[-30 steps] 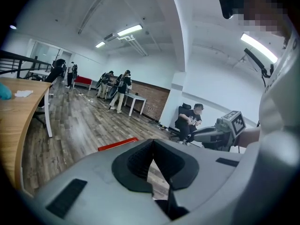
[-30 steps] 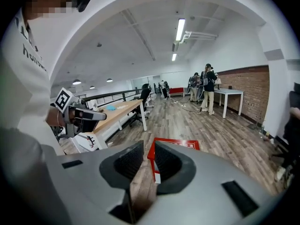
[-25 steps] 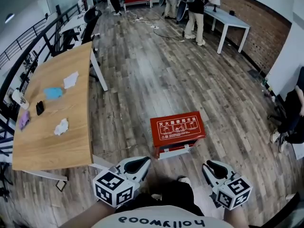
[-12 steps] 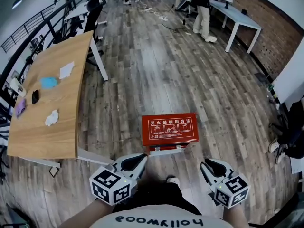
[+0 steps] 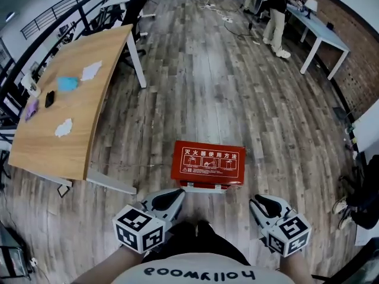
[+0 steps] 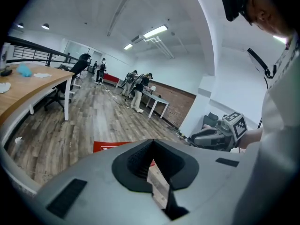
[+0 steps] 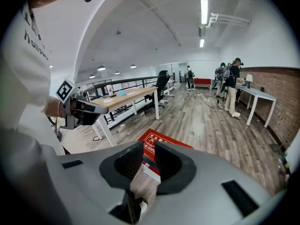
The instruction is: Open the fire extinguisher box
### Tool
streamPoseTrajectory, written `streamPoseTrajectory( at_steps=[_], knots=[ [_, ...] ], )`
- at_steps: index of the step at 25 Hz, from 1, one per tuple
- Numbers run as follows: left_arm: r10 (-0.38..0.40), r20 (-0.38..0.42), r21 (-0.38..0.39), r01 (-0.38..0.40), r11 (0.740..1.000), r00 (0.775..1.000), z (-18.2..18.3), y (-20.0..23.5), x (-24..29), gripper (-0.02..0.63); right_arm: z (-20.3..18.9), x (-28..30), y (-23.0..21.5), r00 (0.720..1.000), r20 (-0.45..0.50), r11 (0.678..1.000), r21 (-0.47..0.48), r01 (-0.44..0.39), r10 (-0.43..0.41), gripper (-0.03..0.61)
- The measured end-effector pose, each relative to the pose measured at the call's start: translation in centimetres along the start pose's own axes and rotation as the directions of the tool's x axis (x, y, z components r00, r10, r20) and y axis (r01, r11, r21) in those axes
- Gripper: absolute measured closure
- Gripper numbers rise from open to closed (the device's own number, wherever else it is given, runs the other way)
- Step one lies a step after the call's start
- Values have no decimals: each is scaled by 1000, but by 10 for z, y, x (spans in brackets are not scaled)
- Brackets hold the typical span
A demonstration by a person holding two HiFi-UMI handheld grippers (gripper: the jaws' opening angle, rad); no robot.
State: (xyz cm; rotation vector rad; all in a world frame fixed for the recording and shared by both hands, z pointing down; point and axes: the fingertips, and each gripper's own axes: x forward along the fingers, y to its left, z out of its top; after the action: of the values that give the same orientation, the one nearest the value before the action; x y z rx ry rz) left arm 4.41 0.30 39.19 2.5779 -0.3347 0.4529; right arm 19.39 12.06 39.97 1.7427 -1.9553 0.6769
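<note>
The box point(image 5: 207, 163) lies closed on the floor point(image 5: 195, 87), near the table point(image 5: 71, 117). We hold both tools just short of it: the left gripper point(image 5: 170, 199) has its jaw tips together on nothing, and the right gripper point(image 5: 265, 206) is slightly parted and empty.

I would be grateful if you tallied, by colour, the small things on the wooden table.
White: 3 (paper sheet, crumpled tissue, bottle)
Blue cloth: 1
Black item: 1
Purple item: 1
Total: 6
</note>
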Motion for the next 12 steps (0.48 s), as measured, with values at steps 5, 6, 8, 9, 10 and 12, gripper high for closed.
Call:
streamPoseTrajectory(
  at_steps=[5,6,8,9,10,12],
  knots=[
    [80,17,-12,-79,997,997,-2,3,0,606,4,17,-13,997,13,997,-26,-70,71,502],
    [102,19,-14,-102,995,995,-2,4,-4,606,5,22,-14,996,14,996,-28,-89,89,502],
    [143,16,-18,-142,990,990,-5,6,-13,606,6,32,-16,992,23,993,-25,-120,120,502],
    [156,9,-20,-156,988,988,-9,5,-16,606,7,37,-18,991,28,991,-20,-129,130,502],
    [167,-1,-22,-167,986,986,-14,4,-18,607,8,42,-20,990,33,991,-16,-136,137,502],
    [184,-27,-32,-185,982,982,-27,2,-21,606,10,53,-22,988,34,989,-17,-148,148,502]
  ],
)
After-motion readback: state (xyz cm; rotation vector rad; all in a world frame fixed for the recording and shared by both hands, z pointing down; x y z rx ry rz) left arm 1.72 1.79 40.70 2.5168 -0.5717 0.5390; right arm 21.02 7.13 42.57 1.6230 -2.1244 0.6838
